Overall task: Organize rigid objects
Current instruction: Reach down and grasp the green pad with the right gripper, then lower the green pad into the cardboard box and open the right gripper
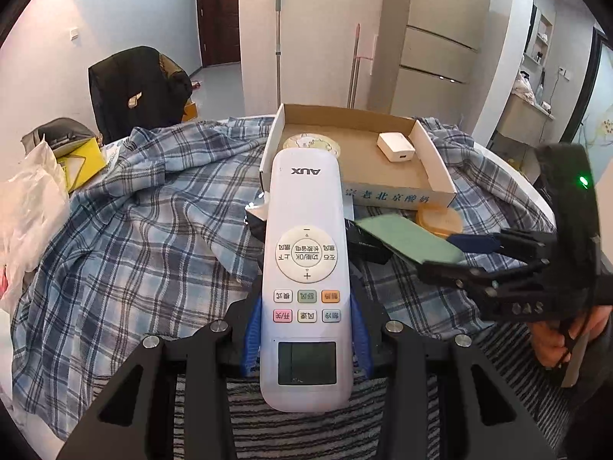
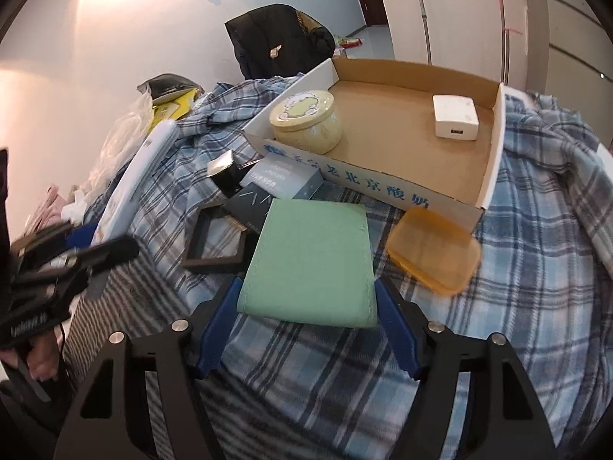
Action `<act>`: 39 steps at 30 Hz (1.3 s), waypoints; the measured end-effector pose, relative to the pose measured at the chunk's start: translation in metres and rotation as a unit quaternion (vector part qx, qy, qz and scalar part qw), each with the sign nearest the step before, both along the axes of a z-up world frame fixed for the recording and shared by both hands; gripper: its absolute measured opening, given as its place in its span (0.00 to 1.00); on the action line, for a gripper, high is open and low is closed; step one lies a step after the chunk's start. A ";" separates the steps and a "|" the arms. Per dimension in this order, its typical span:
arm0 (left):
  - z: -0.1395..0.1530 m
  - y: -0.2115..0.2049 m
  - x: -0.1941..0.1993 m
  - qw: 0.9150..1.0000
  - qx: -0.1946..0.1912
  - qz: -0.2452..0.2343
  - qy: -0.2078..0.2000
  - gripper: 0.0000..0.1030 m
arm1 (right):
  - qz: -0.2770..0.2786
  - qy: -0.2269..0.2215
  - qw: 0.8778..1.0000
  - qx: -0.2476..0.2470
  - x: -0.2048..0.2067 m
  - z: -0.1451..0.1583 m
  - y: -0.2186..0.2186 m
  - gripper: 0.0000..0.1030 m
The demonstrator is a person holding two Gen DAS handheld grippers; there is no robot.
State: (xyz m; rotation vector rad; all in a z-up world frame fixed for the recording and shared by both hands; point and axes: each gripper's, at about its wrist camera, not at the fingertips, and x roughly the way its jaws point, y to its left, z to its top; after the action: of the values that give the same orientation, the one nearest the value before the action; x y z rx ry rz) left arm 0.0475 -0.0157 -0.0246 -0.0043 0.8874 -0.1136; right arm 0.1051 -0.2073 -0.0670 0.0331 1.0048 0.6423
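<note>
My left gripper is shut on a long white AUX remote, which points toward the cardboard tray. The same remote also shows at the left of the right wrist view. My right gripper is shut on a green flat case, with a blue pad against each side edge. From the left wrist view that case hangs tilted above the cloth in the right gripper. The tray holds a round cream tin and a white charger.
An orange lidded box lies in front of the tray. A black frame, a dark box, a pale blue box and a black bottle crowd the plaid cloth to the left. Bags lie at the far left.
</note>
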 end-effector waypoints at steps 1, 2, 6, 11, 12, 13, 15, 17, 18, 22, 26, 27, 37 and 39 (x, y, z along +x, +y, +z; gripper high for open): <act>0.002 0.001 0.000 1.000 0.000 0.001 -0.002 0.41 | -0.002 -0.010 1.000 -0.005 -0.004 0.004 -0.002 0.67; 0.003 0.001 0.001 1.000 -0.001 0.001 -0.003 0.41 | -0.007 -0.024 1.000 -0.010 -0.008 0.008 -0.004 0.67; 0.008 0.002 0.003 1.000 -0.005 0.002 -0.009 0.41 | -0.026 -0.066 0.997 -0.019 -0.017 0.028 -0.015 0.67; 0.015 0.000 0.009 1.000 -0.011 0.001 -0.020 0.41 | -0.061 -0.104 0.992 -0.026 -0.005 0.052 -0.032 0.67; 0.015 0.001 0.012 1.000 -0.011 0.004 -0.021 0.41 | -0.067 -0.104 0.992 -0.027 0.001 0.055 -0.034 0.67; 0.016 0.002 0.015 1.000 -0.013 0.007 -0.021 0.41 | -0.074 -0.101 0.992 -0.032 0.009 0.056 -0.036 0.67; 0.017 0.003 0.020 1.000 -0.015 0.008 -0.023 0.41 | -0.094 -0.095 0.990 -0.036 0.025 0.058 -0.038 0.67; 0.017 0.003 0.026 1.000 -0.011 0.011 -0.023 0.41 | -0.108 -0.091 0.989 -0.045 0.041 0.055 -0.036 0.67; 0.017 0.003 0.029 1.000 -0.011 0.013 -0.023 0.41 | -0.116 -0.090 0.988 -0.055 0.049 0.053 -0.033 0.67; 0.017 0.004 0.039 1.000 -0.011 0.016 -0.020 0.41 | -0.133 -0.069 0.985 -0.085 0.082 0.031 -0.022 0.67; 0.016 0.005 0.047 1.000 -0.013 0.017 -0.017 0.41 | -0.143 -0.040 0.985 -0.082 0.095 0.011 -0.024 0.68; 0.015 0.005 0.049 1.000 -0.014 0.017 -0.015 0.41 | -0.146 -0.052 0.984 -0.088 0.093 0.012 -0.023 0.68; 0.027 -0.017 0.090 1.000 -0.020 -0.010 -0.021 0.41 | -0.225 -0.110 0.967 -0.045 0.099 0.060 -0.047 0.86; 0.030 -0.024 0.106 0.999 -0.026 -0.023 -0.023 0.41 | -0.253 -0.096 0.962 -0.047 0.111 0.063 -0.056 0.86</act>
State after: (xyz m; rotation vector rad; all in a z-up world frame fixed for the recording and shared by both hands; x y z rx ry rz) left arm 0.1534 -0.0397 0.0058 -0.0294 0.8380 -0.1795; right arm 0.2164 -0.2633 -0.0040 0.1374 0.7929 0.1263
